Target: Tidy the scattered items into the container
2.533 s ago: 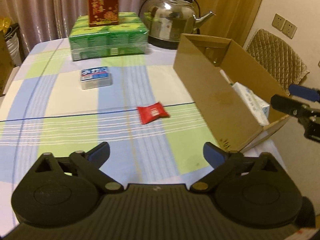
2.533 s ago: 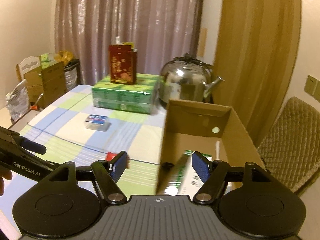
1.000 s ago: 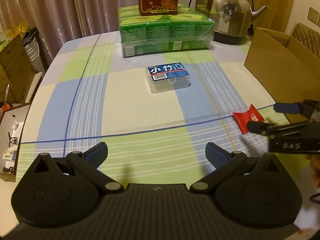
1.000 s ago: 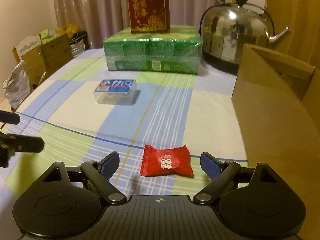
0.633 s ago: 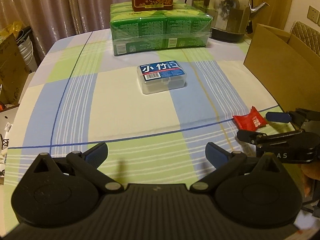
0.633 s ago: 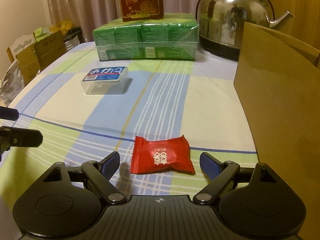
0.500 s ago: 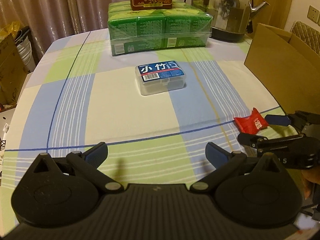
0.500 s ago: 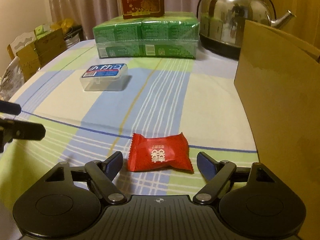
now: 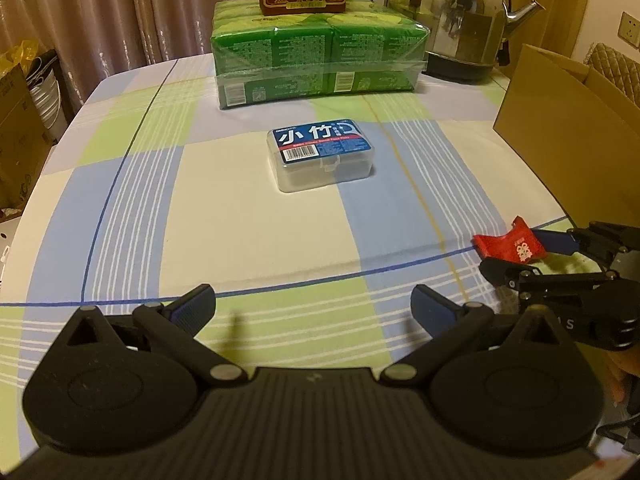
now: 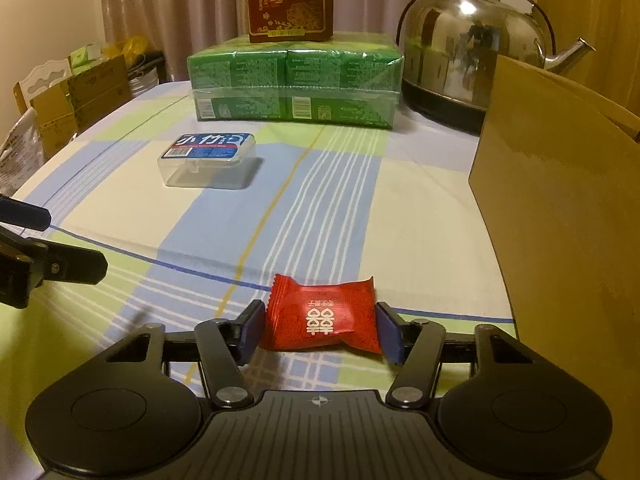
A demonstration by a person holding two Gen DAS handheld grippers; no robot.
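Lower centre: right tool [image 10: 320, 330] closing around the red candy packet [image 10: 322, 314]; slick wrapper may squirt free before the cardboard box [image 10: 560, 208].

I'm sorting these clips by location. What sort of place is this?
Most likely a home dining or living room. A table under a checked tablecloth bears a steel kettle and a green multipack of tissue packs; curtains hang behind, and a quilted chair back stands at the side.
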